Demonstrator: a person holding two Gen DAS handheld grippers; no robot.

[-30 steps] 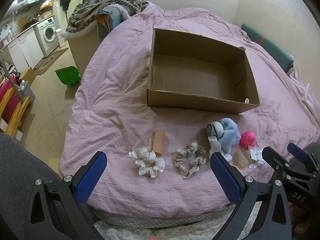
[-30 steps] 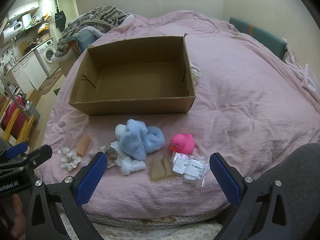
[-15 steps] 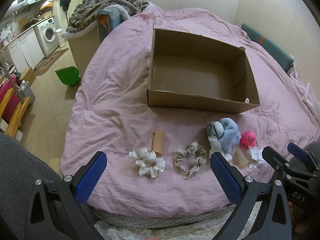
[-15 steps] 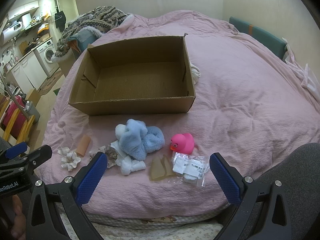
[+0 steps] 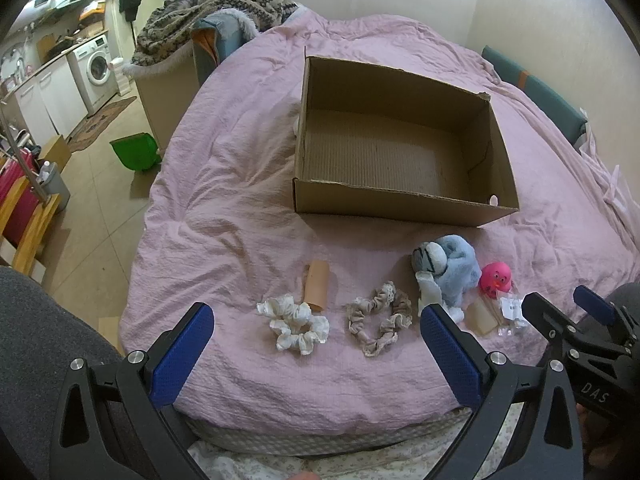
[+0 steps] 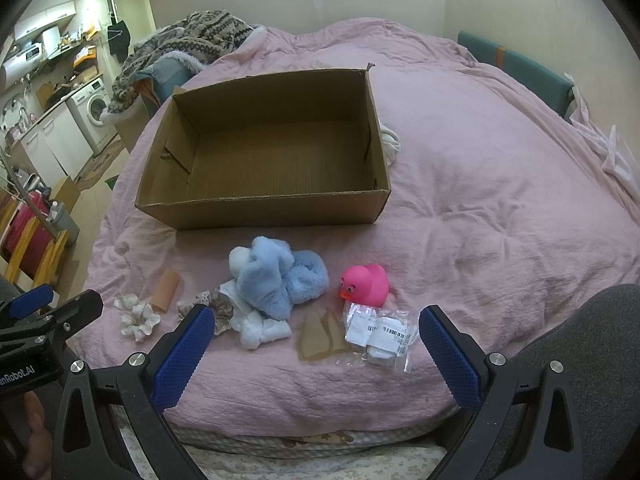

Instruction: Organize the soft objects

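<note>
Your left claw [image 5: 316, 344]: spread wide, blue textured pads [image 5: 182, 354] far apart, holding nothing and touching nothing. It hovers at the near edge of the bed, with the white and beige scrunchies lying beyond the gap.

Your right claw [image 6: 312, 344]: equally wide, empty, clear of everything. The tan piece and the plastic packet lie beyond its gap.

Items on the pink crinkled bedspread [image 5: 224, 216], in a row along the near edge, left to right:
- White scrunchie [image 5: 294, 323]: ruffled fabric ring.
- Peach tube [image 5: 316, 289]: short smooth cylinder, lying flat, touching the white scrunchie's far side.
- Beige scrunchie [image 5: 379, 324]: gathered fabric with lacy trim, loose irregular loop.
- Blue plush bundle [image 6: 276, 280]: fluffy pile fabric, bunched, with white fleecy parts at its near side.
- Tan piece [image 6: 320, 338]: flat, translucent, just in front of the plush.
- Pink duck [image 6: 365, 284]: smooth, glossy, rounded, orange beak, just right of the plush.
- Clear plastic packet [image 6: 380, 338]: crinkled, white barcode label, touching the duck's near side.

Cardboard box [image 6: 260, 208]: open-topped, corrugated, rectangular, nothing visible inside, farther back on the bed beyond the row.
</note>
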